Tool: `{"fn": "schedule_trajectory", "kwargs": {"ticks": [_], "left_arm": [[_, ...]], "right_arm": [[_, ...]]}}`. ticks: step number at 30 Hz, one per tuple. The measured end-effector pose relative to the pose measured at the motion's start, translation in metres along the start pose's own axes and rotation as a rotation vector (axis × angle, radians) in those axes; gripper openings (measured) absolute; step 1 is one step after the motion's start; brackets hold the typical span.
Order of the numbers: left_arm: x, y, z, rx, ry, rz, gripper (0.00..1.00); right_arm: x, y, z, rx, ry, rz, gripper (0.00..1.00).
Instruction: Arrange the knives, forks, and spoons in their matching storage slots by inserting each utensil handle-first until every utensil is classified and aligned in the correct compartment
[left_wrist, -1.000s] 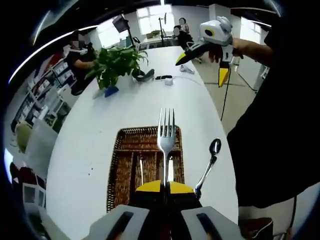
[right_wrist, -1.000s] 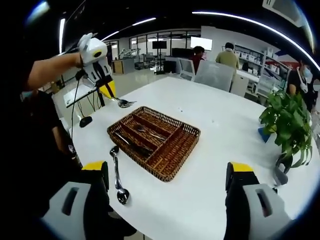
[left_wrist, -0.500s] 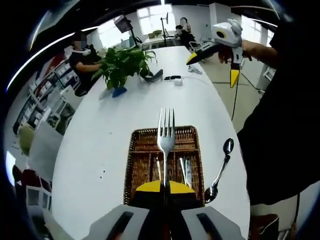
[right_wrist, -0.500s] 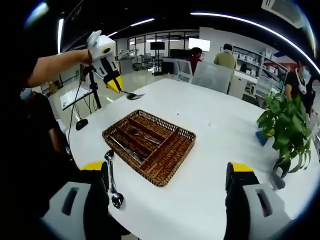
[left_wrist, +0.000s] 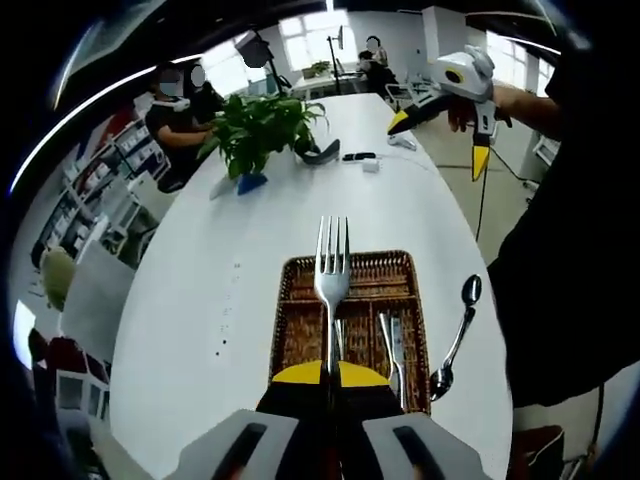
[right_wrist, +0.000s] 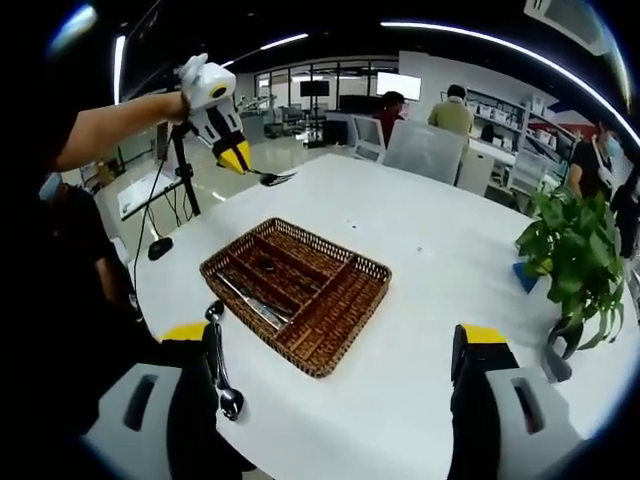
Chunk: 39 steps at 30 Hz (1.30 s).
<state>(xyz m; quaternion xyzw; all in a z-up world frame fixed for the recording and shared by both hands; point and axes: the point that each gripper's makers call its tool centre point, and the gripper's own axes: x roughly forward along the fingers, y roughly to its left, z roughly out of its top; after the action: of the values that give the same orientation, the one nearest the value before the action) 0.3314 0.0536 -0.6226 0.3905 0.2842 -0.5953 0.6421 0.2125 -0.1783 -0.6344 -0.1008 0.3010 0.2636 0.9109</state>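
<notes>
My left gripper (left_wrist: 330, 375) is shut on a silver fork (left_wrist: 332, 262), tines pointing away from the camera, held above the near end of the brown wicker tray (left_wrist: 295, 300). In the right gripper view the left gripper (right_wrist: 238, 158) holds the fork (right_wrist: 272, 178) in the air beyond the tray's (right_wrist: 330, 345) far left corner. Some utensils (right_wrist: 255, 300) lie in the tray's long slots. A spoon (right_wrist: 220, 365) lies on the white table beside the tray. My right gripper (right_wrist: 335, 350) is open with nothing between its jaws, well back from the tray, and shows as the right gripper (left_wrist: 440, 135).
A potted green plant (right_wrist: 575, 250) stands at the table's far end, with a dark object (left_wrist: 322, 152) and a small white device (left_wrist: 370, 163) near it. People sit at desks behind. The person's dark sleeve (left_wrist: 560, 250) borders the table's edge.
The left gripper with the fork has risen a little and drawn away from the tray's corner. The right gripper has stayed open and nearly still.
</notes>
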Motion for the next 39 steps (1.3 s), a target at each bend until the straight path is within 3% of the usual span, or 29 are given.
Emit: {"fn": "schedule_trajectory", "kwargs": {"ticks": [12, 22, 39], "left_arm": [[0.02, 0.002, -0.011, 0.007, -0.015, 0.04, 0.0], [0.042, 0.004, -0.032, 0.015, 0.003, 0.054, 0.0], [0.08, -0.006, -0.06, -0.058, 0.02, 0.047, 0.0]], "right_arm": [[0.005, 0.002, -0.007, 0.007, 0.024, 0.0, 0.99], [0.01, 0.005, -0.009, 0.002, 0.039, 0.01, 0.99], [0.016, 0.01, -0.015, -0.01, 0.06, 0.034, 0.99]]}}
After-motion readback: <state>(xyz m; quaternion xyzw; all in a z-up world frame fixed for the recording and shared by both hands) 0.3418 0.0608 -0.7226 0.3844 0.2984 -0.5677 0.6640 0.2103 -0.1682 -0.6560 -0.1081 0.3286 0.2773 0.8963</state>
